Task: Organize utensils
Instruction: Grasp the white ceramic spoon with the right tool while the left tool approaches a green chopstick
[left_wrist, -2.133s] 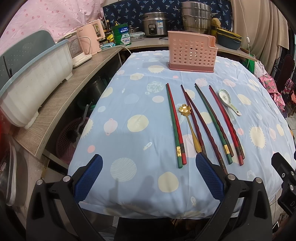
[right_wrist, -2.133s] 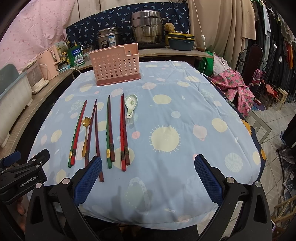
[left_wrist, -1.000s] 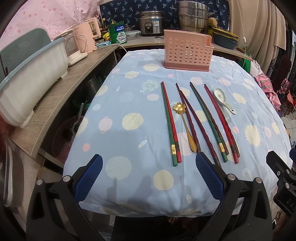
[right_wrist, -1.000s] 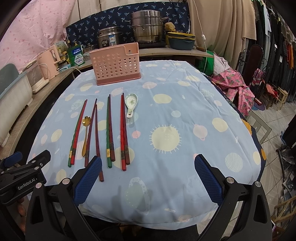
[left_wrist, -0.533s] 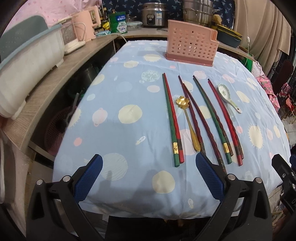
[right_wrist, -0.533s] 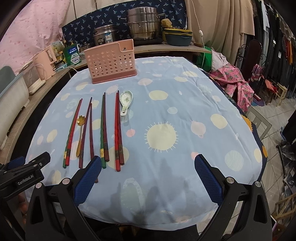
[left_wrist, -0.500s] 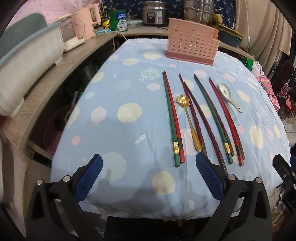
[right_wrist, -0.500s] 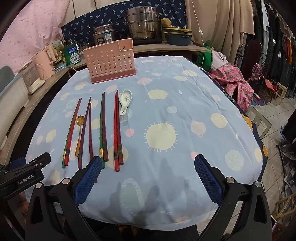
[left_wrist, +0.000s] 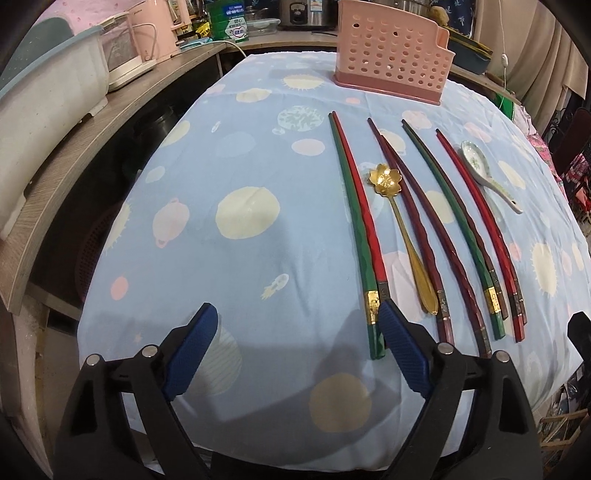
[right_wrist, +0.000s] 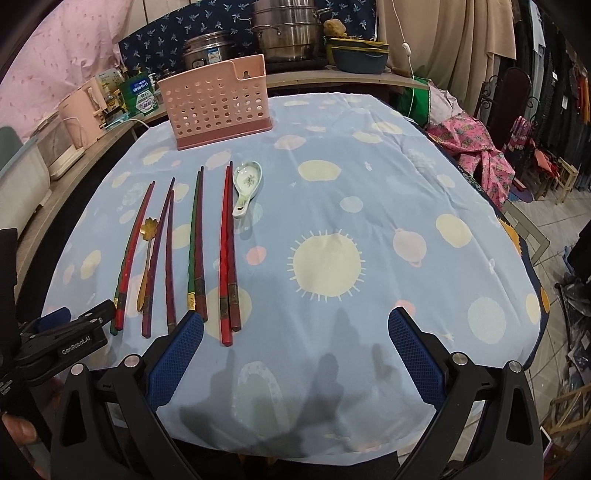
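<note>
Round table under a pale blue cloth printed with cream suns and pink dots (right_wrist: 369, 192). Pink perforated plastic utensil holder (right_wrist: 218, 105), upright at the far edge, nothing visible inside it. Laid on the cloth in a row, handles toward the near edge: green-and-red chopstick pair (left_wrist: 364, 236), outermost on the left side; gold metal spoon with a flower-shaped bowl (left_wrist: 400, 221) just beside it; dark maroon chopstick pair (left_wrist: 424, 236), one stick touching the spoon handle; green-and-brown chopstick pair with gold band (left_wrist: 454, 225); red-and-brown chopstick pair (left_wrist: 480, 229); white ceramic soup spoon with floral print (left_wrist: 487, 175), bowl up, at the far end of the row near the red pair's tips. Left gripper (left_wrist: 295, 347), blue-padded, jaws spread wide, holding nothing, low over the near edge; its right pad (left_wrist: 402, 347) sits just beside the butt of the green-and-red pair, contact not discernible. Right gripper (right_wrist: 291, 362), jaws wide apart, empty, above the near edge with its left pad (right_wrist: 173, 362) near the handles of the two rightmost pairs. Wooden side shelf (left_wrist: 74, 155) carrying a pale tub and pink appliances.
</note>
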